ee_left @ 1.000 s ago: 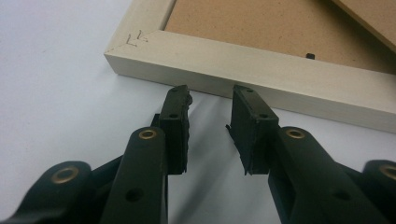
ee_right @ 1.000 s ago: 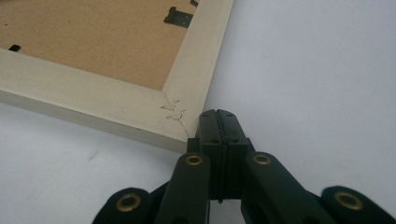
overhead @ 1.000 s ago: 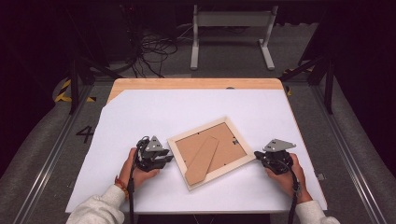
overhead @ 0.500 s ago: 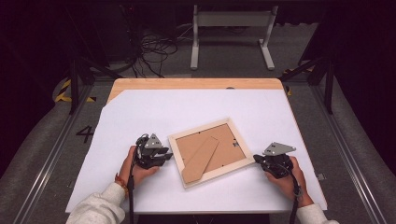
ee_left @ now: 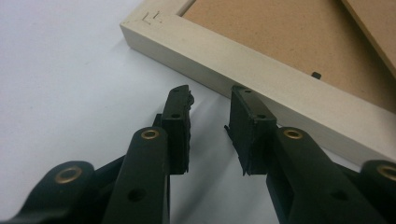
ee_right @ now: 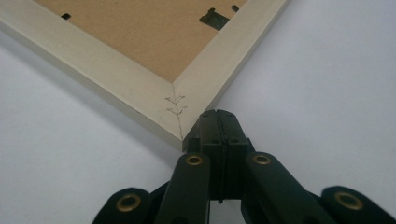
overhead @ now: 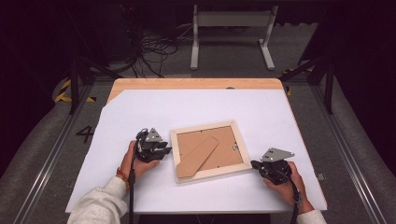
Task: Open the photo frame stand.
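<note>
Pale wooden picture frame (overhead: 209, 150), face down with brown fibreboard backing and flat stand (overhead: 198, 157), lies mid-frame on the white surface (overhead: 196, 107) between the left hand-held gripper (ee_left: 210, 100), jaws apart beside its edge, and the right hand-held gripper (ee_right: 217, 122), jaws together at its mitred corner.

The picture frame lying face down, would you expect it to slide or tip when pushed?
The picture frame lies flat on the smooth white sheet, so it probably slides. Its wooden rails look stiff. The low profile makes tipping unlikely.
</note>
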A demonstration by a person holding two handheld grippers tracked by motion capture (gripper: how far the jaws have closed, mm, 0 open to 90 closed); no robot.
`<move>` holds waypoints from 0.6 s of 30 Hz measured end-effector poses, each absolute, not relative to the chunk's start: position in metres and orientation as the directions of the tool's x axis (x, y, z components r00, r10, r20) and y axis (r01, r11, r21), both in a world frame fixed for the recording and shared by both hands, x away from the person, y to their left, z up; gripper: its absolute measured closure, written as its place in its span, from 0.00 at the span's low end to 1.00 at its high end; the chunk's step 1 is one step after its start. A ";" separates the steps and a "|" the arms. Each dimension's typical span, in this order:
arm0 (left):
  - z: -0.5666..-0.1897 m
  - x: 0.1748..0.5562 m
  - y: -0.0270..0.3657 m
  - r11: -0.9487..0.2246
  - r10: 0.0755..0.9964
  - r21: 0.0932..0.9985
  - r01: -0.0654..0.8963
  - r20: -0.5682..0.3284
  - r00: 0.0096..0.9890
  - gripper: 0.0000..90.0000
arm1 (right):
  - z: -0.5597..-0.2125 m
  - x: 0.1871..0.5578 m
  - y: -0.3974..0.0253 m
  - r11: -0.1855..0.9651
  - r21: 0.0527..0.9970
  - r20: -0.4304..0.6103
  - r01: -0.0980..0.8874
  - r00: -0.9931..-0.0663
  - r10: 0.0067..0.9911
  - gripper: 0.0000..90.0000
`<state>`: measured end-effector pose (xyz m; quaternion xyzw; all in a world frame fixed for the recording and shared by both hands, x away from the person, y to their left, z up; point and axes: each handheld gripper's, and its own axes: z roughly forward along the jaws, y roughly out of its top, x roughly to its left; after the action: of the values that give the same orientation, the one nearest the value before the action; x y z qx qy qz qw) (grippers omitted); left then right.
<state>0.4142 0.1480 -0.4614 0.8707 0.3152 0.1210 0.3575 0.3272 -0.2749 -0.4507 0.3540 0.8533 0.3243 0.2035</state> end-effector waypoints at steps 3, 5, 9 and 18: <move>-0.461 0.418 0.148 -0.540 0.641 0.700 0.467 -0.016 0.767 0.77 | -0.450 0.324 -0.272 0.546 0.694 -0.119 0.469 -0.674 0.729 1.00; -0.462 0.420 0.149 -0.533 0.645 0.704 0.470 -0.022 0.764 0.77 | -0.451 0.322 -0.271 0.549 0.694 -0.115 0.466 -0.681 0.723 1.00; -0.462 0.422 0.148 -0.538 0.646 0.706 0.460 -0.004 0.763 0.77 | -0.451 0.316 -0.268 0.551 0.697 -0.111 0.459 -0.689 0.716 1.00; -0.462 0.431 0.148 -0.522 0.661 0.705 0.479 -0.020 0.750 0.78 | -0.451 0.308 -0.260 0.576 0.690 -0.128 0.439 -0.709 0.694 1.00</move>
<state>0.4307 0.1482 -0.4619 0.8633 0.3301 0.1262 0.3603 0.3080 -0.2597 -0.4513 0.3270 0.8657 0.3242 0.1964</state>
